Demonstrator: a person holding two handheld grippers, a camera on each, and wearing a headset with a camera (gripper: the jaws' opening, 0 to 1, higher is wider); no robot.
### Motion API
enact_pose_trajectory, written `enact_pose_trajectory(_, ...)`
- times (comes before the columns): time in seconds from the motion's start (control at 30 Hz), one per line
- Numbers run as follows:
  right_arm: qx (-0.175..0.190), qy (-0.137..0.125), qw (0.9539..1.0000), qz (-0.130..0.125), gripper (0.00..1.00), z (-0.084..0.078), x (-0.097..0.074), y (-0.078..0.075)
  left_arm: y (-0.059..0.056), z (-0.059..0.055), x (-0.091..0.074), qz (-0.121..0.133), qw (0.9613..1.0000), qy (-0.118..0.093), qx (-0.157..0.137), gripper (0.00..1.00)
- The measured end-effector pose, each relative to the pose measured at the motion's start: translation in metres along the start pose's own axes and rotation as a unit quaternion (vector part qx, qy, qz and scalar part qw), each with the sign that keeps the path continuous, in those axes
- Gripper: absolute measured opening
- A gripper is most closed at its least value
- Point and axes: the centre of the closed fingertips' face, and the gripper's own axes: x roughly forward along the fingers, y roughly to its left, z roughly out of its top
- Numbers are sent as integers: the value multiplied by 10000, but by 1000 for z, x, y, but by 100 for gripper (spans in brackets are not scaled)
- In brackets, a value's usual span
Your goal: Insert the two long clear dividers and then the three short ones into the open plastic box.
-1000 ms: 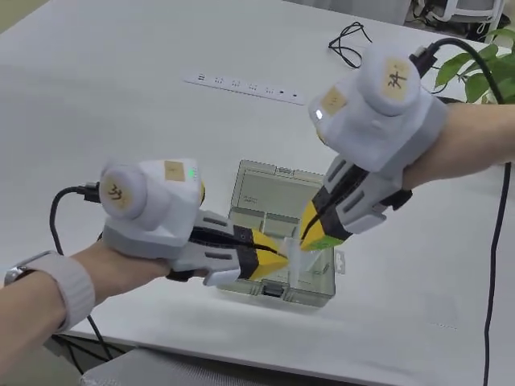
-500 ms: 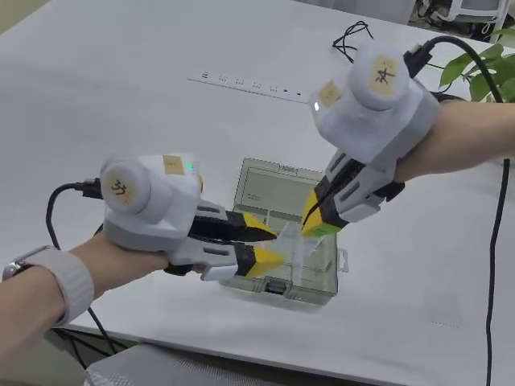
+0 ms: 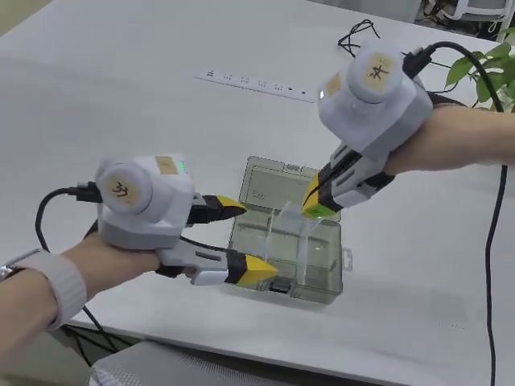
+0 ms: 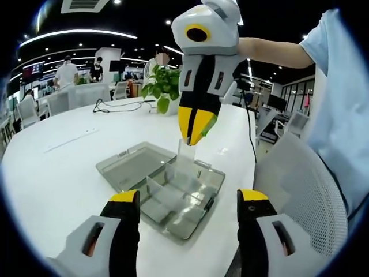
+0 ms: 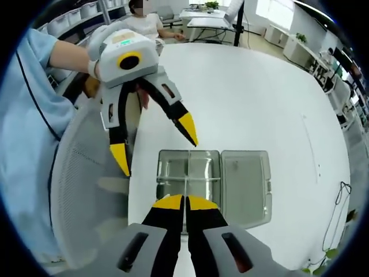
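The open clear plastic box (image 3: pixel 315 283) lies near the table's front edge, its lid (image 3: pixel 269 186) flat behind it. My right gripper (image 3: pixel 317 211) comes down from the upper right, shut on a clear divider (image 3: pixel 308 228) that stands upright in the box's base. In the left gripper view that divider (image 4: pixel 187 152) hangs from the right gripper's yellow tips over the box (image 4: pixel 124 167), where clear dividers (image 4: pixel 167 186) stand. My left gripper (image 3: pixel 244 237) is wide open at the box's left side, holding nothing. In the right gripper view my shut right gripper (image 5: pixel 185 202) points down at the box (image 5: pixel 245 179).
A white power strip (image 3: pixel 257 83) lies across the table behind the box. A black cable (image 3: pixel 354 39) and a green plant (image 3: pixel 489 71) sit at the far right. The table's front edge runs just below the box. A white mesh chair (image 4: pixel 305 190) stands beside the table.
My left gripper has gone from shut beside the divider to wide open and has drawn back left. The right gripper still holds the divider over the box.
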Motion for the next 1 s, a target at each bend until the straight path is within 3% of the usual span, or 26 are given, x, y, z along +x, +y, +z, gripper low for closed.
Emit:
enact_pose_trajectory(0.27, 117, 7, 9999, -9, 2, -9, 11, -4, 13, -9, -5, 409, 9990, 112, -152, 100)
enact_pose_trajectory(1.0, 116, 109, 9998, 107, 2, -14, 28, -5, 17, -17, -12, 482, 9983, 127, -298, 94)
